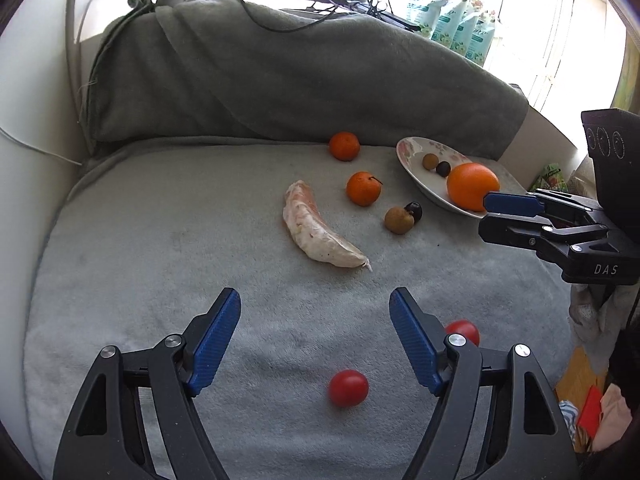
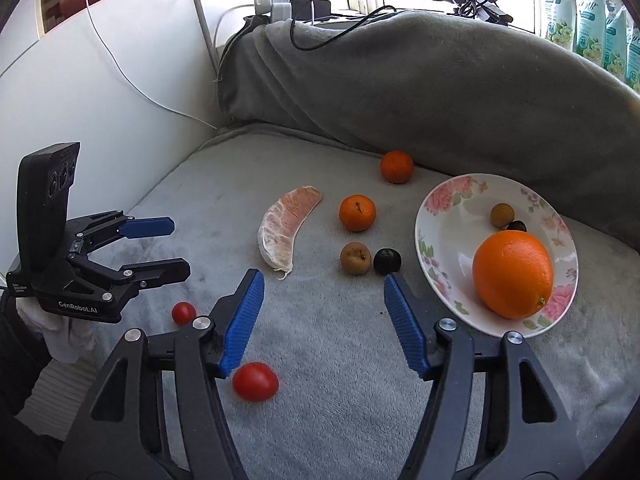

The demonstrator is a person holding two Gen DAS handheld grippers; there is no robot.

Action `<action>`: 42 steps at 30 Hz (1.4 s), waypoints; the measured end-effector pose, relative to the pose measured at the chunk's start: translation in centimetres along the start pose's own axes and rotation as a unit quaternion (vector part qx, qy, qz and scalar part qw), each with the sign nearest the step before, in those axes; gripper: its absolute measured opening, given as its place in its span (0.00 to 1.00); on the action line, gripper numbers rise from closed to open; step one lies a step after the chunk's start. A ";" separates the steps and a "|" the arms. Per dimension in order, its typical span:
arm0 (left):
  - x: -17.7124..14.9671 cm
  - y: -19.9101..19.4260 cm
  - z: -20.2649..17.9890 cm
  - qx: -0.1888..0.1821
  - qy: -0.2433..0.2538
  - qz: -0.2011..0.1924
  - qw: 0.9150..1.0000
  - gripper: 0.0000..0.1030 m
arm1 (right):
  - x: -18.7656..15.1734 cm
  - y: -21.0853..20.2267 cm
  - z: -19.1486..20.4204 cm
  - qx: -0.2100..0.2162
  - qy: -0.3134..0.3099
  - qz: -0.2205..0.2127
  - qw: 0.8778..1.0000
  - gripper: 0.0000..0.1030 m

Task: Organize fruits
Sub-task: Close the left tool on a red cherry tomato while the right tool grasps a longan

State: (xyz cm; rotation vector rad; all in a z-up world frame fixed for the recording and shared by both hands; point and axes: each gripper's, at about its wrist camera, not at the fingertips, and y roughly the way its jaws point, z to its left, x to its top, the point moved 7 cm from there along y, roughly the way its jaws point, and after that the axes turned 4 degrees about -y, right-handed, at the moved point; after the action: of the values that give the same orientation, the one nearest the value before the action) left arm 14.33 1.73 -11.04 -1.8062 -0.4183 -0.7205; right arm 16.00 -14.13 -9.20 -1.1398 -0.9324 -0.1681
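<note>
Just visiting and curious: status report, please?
Left gripper and right gripper open, empty. Orange on floral plate; tangerines, pomelo segment, cherry tomatoes still on blanket. Nothing blocking.

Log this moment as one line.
plate: big orange inside | left gripper: open, empty | right gripper: open, empty | tomato: loose

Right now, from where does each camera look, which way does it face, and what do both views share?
Left wrist: sits on the left hand-held gripper, looks forward and down at the grey cushion; own open fingers show, right hand-held gripper at the right edge.
Right wrist: sits on the right hand-held gripper, faces the plate; left hand-held gripper at the left.
Shared: plate, big orange, pomelo piece, tomatoes.
</note>
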 end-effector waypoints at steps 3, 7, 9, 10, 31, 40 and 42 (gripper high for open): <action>-0.9 -0.2 0.3 -0.007 -0.005 0.008 1.000 0.68 | -0.5 0.8 0.3 0.013 -0.002 0.010 1.000 0.58; -2.5 -0.7 0.3 -0.010 -0.010 0.011 1.000 0.61 | -1.1 2.1 0.1 -0.003 -0.013 0.024 1.000 0.48; -3.2 -0.9 0.2 -0.012 -0.012 0.013 1.000 0.58 | -1.1 2.8 -0.1 -0.009 -0.020 0.033 0.999 0.43; -3.5 -0.9 0.1 -0.011 -0.012 0.014 1.000 0.57 | -1.1 3.2 -0.1 -0.013 -0.024 0.036 0.999 0.42; -5.7 0.1 -1.1 -0.024 0.004 0.037 0.999 0.44 | 0.9 9.4 -0.6 -0.085 -0.100 0.076 0.988 0.33; -6.0 1.1 -1.0 -0.015 0.008 0.046 0.999 0.33 | 0.5 9.8 0.0 -0.117 -0.152 0.085 0.978 0.26; -6.0 1.1 -0.9 -0.014 0.005 0.045 0.999 0.30 | 0.6 9.7 -0.1 -0.112 -0.147 0.085 0.979 0.26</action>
State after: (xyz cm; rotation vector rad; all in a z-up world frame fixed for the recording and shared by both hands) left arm 10.23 0.91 -15.63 -1.8339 -0.3186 -0.6751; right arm 21.84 -9.68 -15.61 -1.4758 -1.0892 0.0378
